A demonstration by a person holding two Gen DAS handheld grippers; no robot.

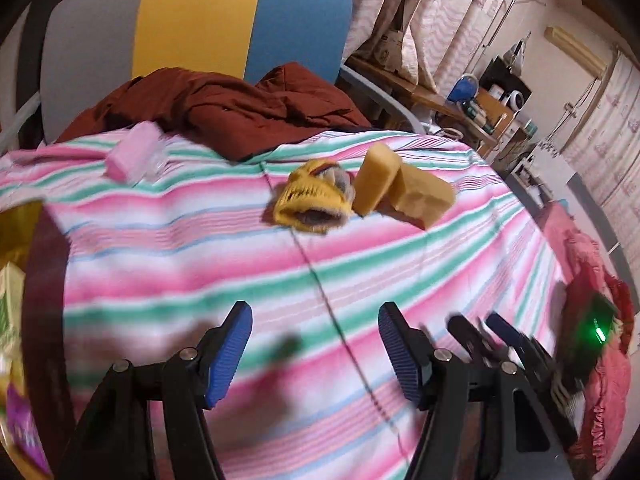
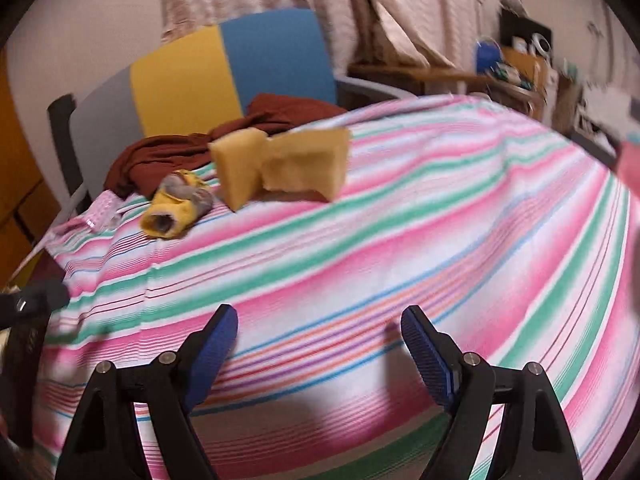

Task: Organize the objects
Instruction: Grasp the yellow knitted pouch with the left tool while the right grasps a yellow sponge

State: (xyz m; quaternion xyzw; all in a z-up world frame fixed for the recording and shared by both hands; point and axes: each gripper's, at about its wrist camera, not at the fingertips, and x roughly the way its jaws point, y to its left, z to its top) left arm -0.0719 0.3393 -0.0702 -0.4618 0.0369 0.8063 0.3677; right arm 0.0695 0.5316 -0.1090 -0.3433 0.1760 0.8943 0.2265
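- Two sponges [image 1: 400, 188] lie touching each other on the striped sheet [image 1: 200, 248], well ahead of both grippers; one stands on edge, the other lies beside it.
- A yellow glove [image 1: 310, 200] lies just left of the sponges, touching the upright one.
- A pink pack [image 1: 130, 156] sits far ahead and left of the left gripper [image 1: 316, 344].
- A brown cloth [image 1: 224, 112] is heaped beyond them, against a chair [image 1: 200, 20].
- Left gripper tilts down over the sheet, jaws apart, nothing between them.
- Right gripper [image 2: 320, 344] tilts down likewise, jaws apart and empty; in the left view it shows just right of the left one.
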